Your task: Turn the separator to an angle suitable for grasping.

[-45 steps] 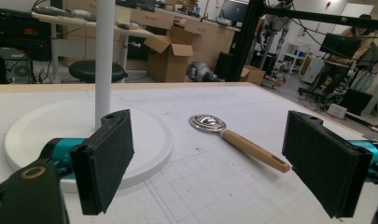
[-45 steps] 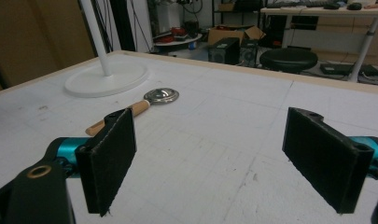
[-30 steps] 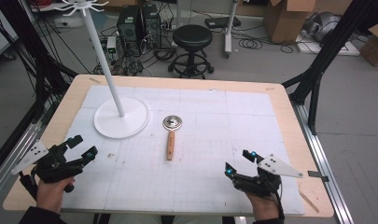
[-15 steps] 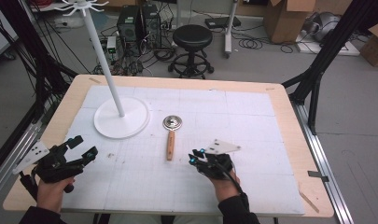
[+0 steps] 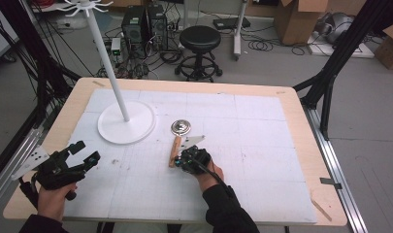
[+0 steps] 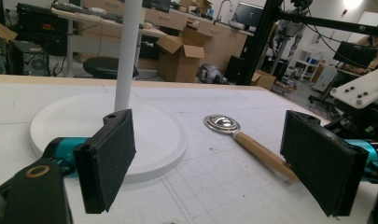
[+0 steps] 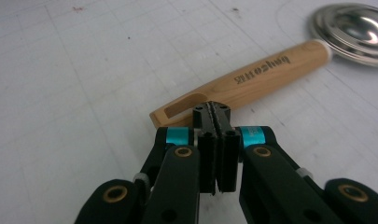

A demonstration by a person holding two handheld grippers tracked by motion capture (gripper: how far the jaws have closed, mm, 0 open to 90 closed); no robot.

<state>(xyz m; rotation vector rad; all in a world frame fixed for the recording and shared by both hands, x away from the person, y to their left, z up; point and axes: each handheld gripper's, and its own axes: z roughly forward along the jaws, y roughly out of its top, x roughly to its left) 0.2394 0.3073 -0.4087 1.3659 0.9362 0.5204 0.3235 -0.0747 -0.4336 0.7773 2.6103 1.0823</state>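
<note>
Now the right gripper (image 7: pixel 216 116), jaws together, sits beside the ladle's (image 7: pixel 252 77) handle; left gripper (image 6: pixel 210 158) gapes.

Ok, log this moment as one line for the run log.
right gripper: shut, empty, at the ladle handle end | left gripper: open, empty, near table edge | white stand: upright

The wooden-edged table (image 5: pixel 291 104) carried a white gridded mat (image 5: pixel 262 145) over most of its top. On the mat's far left stood a white stand's round base (image 5: pixel 126 124) with its upright pole. Just right of the base lay a wooden-handled spoon (image 5: pixel 177 141), its metal bowl at the far end.
</note>
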